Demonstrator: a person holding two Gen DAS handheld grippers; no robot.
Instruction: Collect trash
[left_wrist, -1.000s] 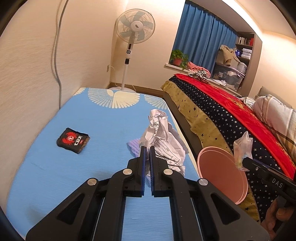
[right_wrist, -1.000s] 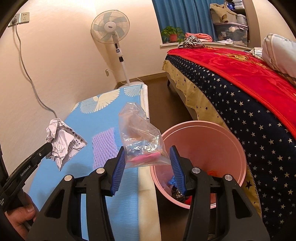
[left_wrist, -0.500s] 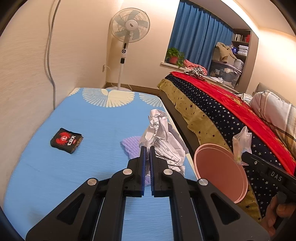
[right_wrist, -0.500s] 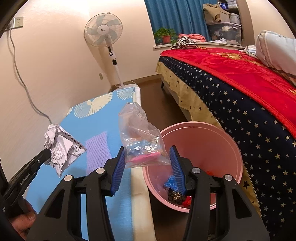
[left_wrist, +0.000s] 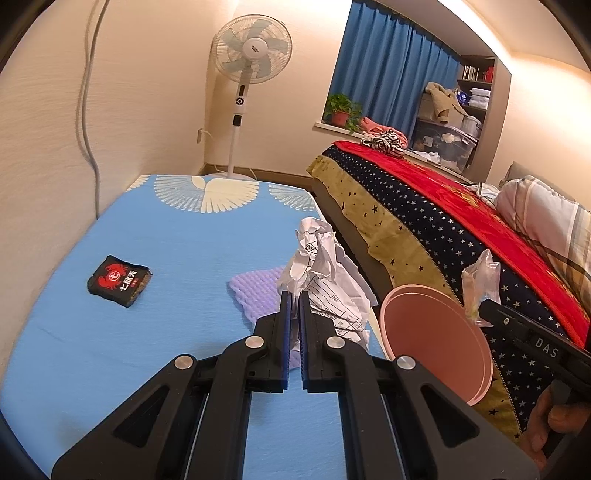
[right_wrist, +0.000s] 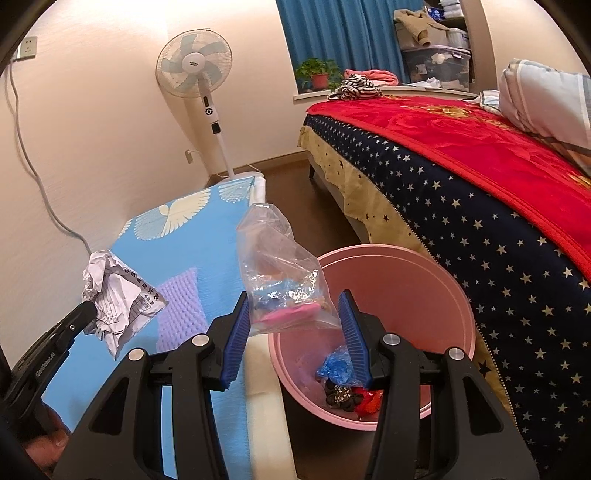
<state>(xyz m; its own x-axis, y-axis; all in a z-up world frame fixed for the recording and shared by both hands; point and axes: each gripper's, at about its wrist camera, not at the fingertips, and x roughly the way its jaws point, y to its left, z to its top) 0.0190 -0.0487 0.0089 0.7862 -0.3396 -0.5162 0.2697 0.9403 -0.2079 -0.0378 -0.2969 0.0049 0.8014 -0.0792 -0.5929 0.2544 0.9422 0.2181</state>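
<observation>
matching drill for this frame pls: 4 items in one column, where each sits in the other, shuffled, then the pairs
1. crumpled paper
2. clear plastic bag
3. black packet
4. pink bin

A. on the floor beside the bed
B. between the right gripper's pads
C. pinched in the left gripper
D. lying on the blue mat

Pairs: 1-C, 2-B, 3-D, 4-A
</observation>
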